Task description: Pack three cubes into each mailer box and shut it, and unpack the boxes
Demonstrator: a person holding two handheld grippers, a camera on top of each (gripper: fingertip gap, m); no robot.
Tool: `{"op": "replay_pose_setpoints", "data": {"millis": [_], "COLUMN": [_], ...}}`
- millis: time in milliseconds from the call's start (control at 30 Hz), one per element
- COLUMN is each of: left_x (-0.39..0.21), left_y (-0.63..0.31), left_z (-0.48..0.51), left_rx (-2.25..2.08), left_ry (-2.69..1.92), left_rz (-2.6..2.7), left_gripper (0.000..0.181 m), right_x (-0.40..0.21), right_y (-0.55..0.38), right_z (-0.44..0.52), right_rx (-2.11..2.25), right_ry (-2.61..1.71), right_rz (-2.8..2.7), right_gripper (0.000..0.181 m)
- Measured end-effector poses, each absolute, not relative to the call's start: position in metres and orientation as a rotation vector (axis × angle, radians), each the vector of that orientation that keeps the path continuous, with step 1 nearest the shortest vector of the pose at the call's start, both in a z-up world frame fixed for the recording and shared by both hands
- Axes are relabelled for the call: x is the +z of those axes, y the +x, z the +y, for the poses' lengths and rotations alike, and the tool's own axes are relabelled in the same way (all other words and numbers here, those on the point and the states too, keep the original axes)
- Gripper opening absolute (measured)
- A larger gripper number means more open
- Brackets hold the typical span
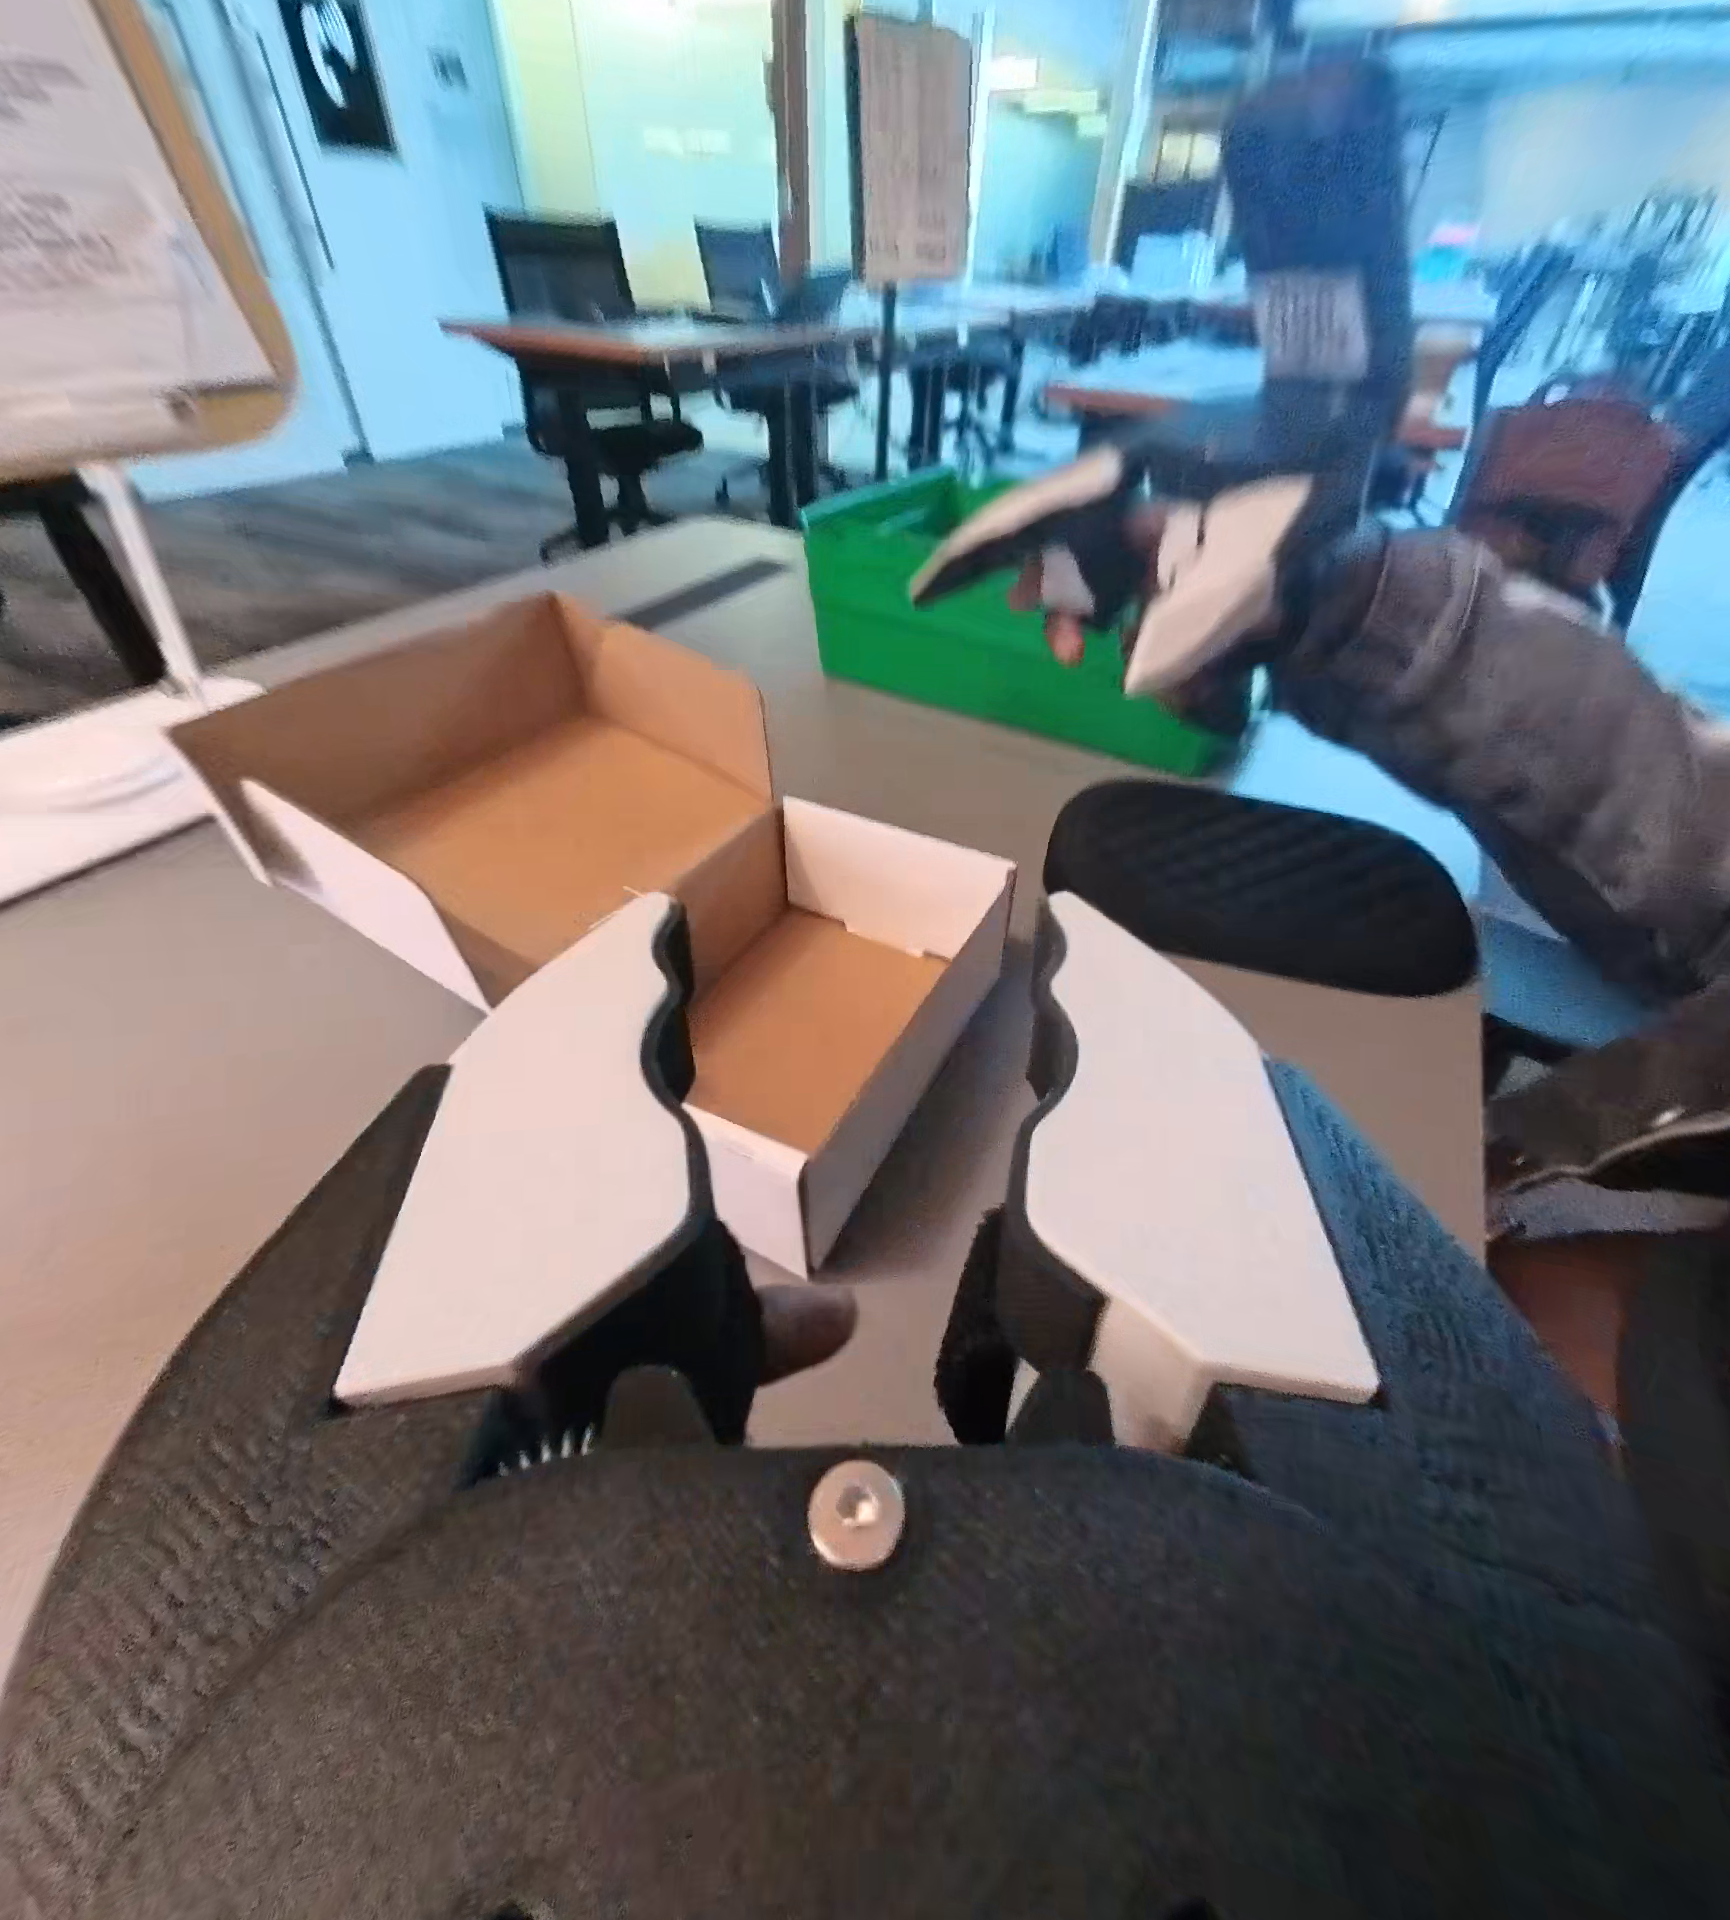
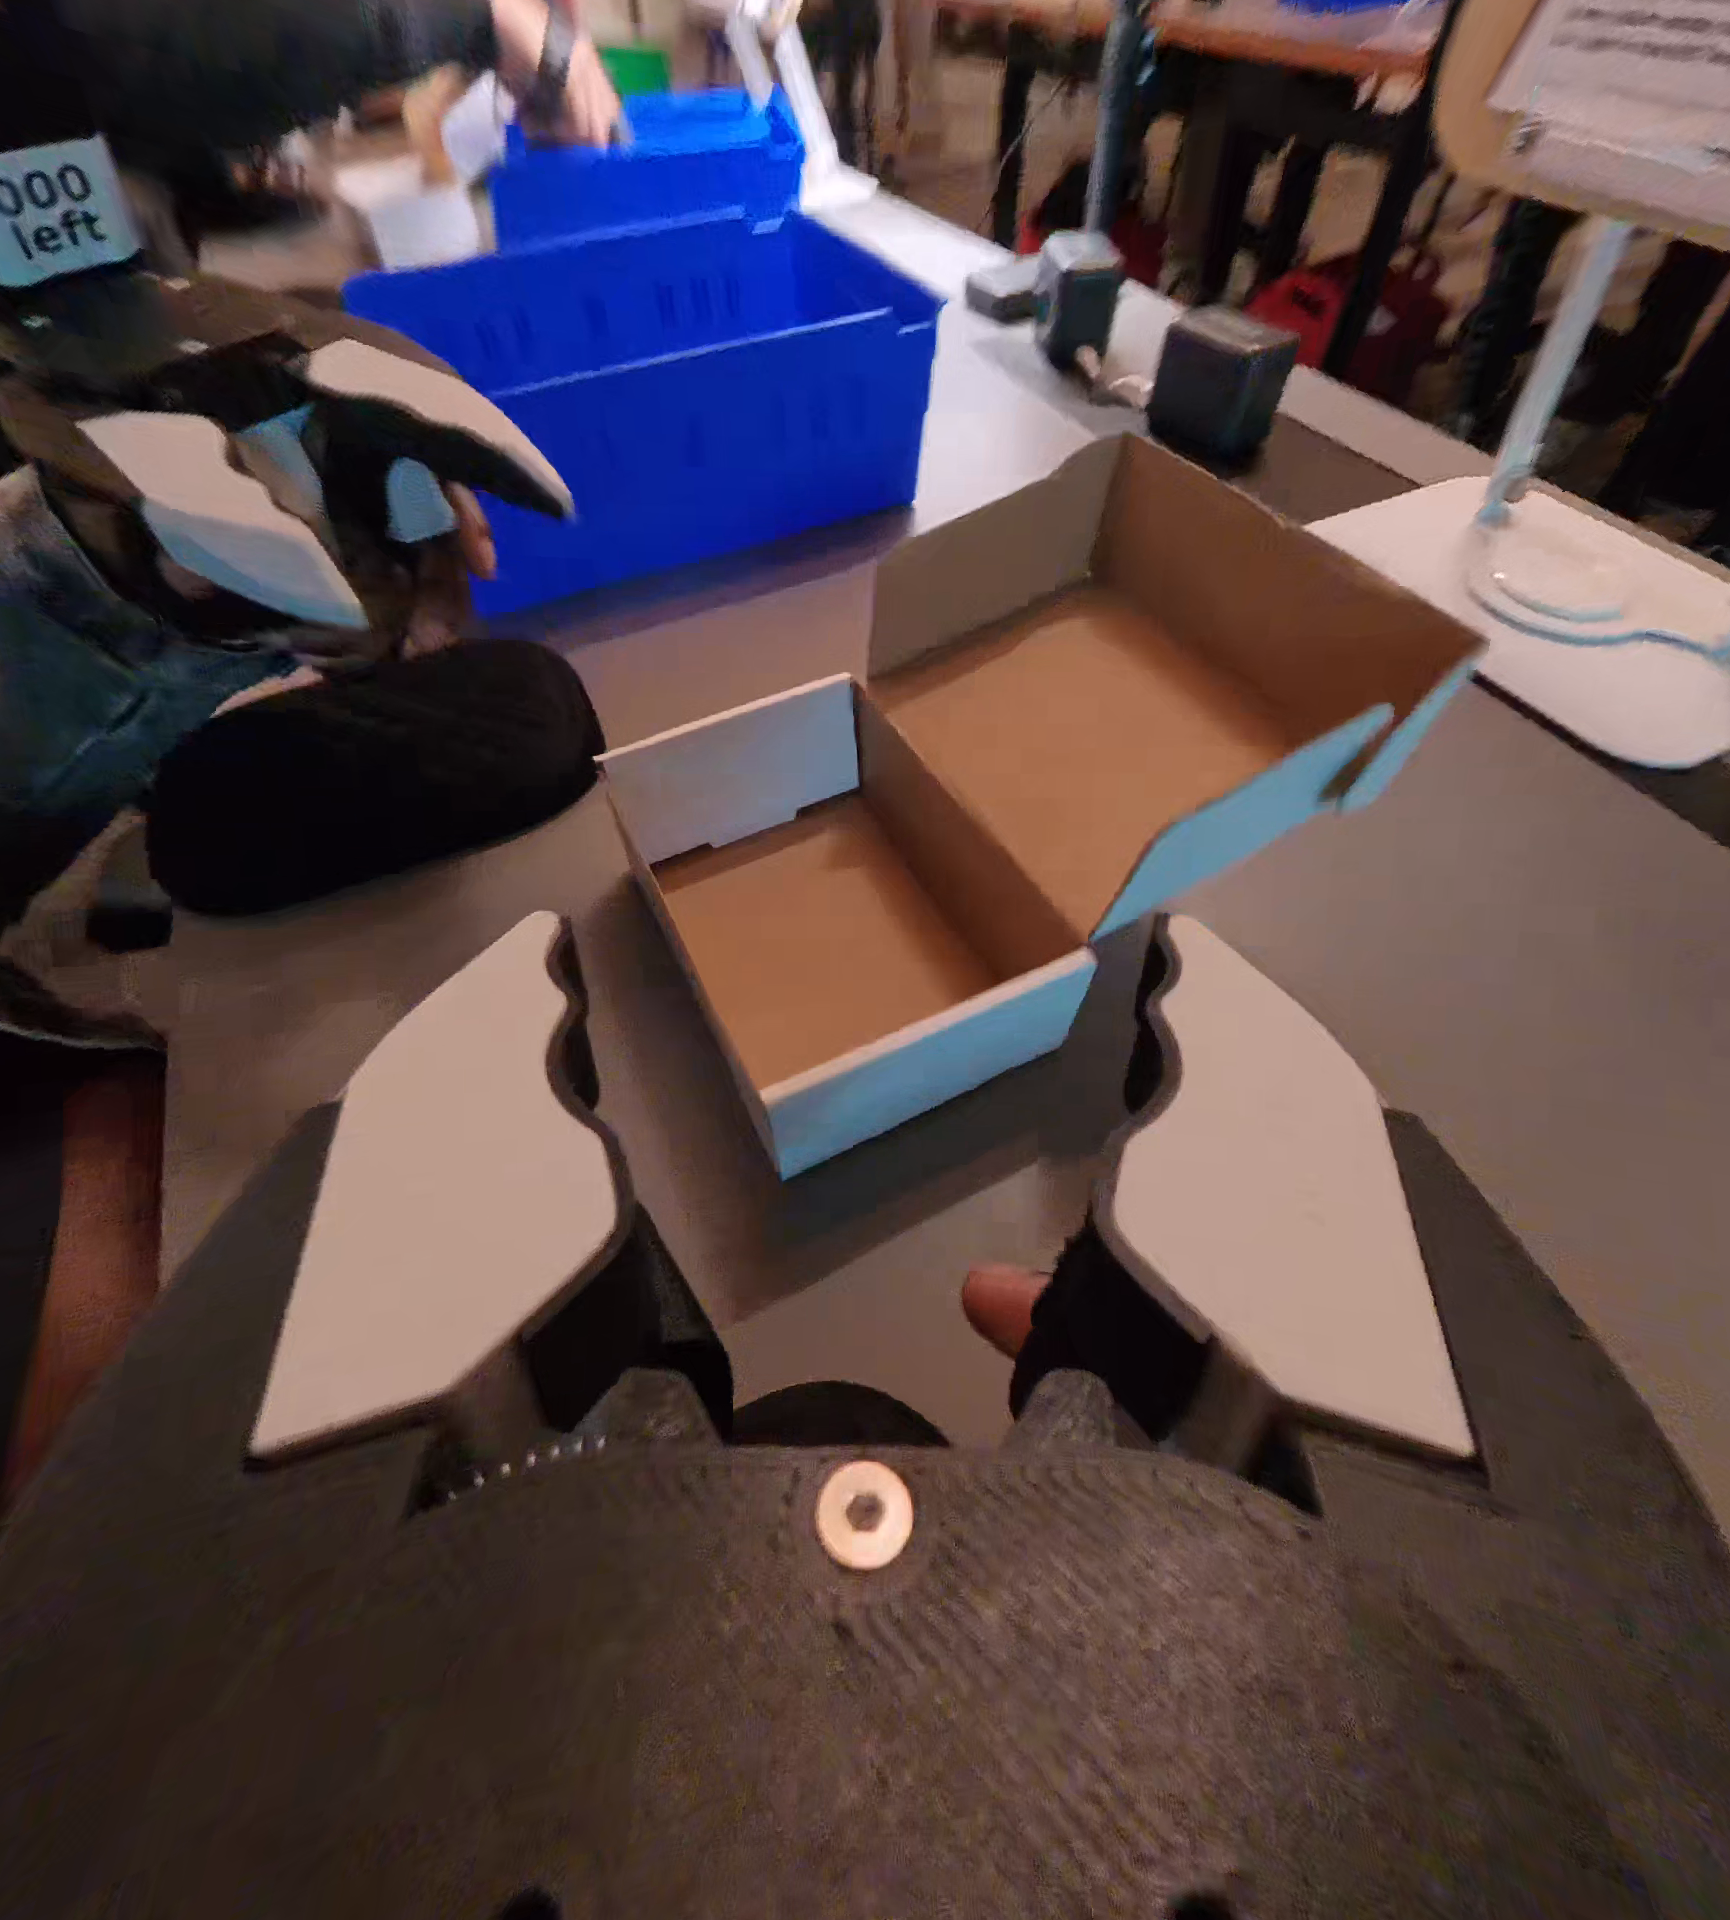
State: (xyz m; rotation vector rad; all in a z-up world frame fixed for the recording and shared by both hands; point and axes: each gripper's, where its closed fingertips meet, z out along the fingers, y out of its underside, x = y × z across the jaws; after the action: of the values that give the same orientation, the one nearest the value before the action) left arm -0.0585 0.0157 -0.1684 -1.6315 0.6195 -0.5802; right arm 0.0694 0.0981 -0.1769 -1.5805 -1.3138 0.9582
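While both hand-held grippers gape wide, left (image 1: pixel 856 1023), right (image 2: pixel 861 1039), seemingly empty mailer box (image 2: pixel 840 935) just ahead.

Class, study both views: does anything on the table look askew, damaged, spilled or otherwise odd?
Nothing stands out. The mailer box sits flat on the table, lid folded back, empty and undamaged. Both the left gripper and the right gripper are open and hold nothing. No cubes show in either view.

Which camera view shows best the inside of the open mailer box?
The right wrist view: the mailer box lies unobstructed between the tongs, its brown floor empty. In the left wrist view, one finger of the left tongs covers part of the box.
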Motion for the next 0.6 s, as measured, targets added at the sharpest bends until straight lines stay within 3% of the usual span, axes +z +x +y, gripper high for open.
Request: {"op": "replay_pose_setpoints", "data": {"millis": [100,167,267,467,600], "left_x": [-0.155,-0.15,-0.138,-0.118,-0.144], "left_y": [-0.085,-0.115,-0.167,-0.268,-0.312], "left_z": [0.011,0.01,-0.001,-0.026,-0.025], "left_rx": [-0.48,-0.394,-0.285,-0.022,0.006], "left_ry": [-1.572,-1.643,-1.72,-1.824,-2.047], "left_rz": [0.53,0.421,0.273,0.172,0.234], "left_gripper": [0.069,0.094,0.111,0.096,0.092], "right_x": [-0.201,-0.207,-0.188,-0.173,-0.174], "right_y": [0.091,0.103,0.117,0.125,0.124], "right_z": [0.113,0.119,0.121,0.117,0.117], "right_rx": [0.918,0.939,0.968,0.963,0.951], "right_ry": [-1.554,-1.527,-1.436,-1.268,-1.271], "right_rz": [-1.108,-0.981,-0.856,-0.797,-0.802], "right_gripper": [0.11,0.115,0.118,0.115,0.116]}}
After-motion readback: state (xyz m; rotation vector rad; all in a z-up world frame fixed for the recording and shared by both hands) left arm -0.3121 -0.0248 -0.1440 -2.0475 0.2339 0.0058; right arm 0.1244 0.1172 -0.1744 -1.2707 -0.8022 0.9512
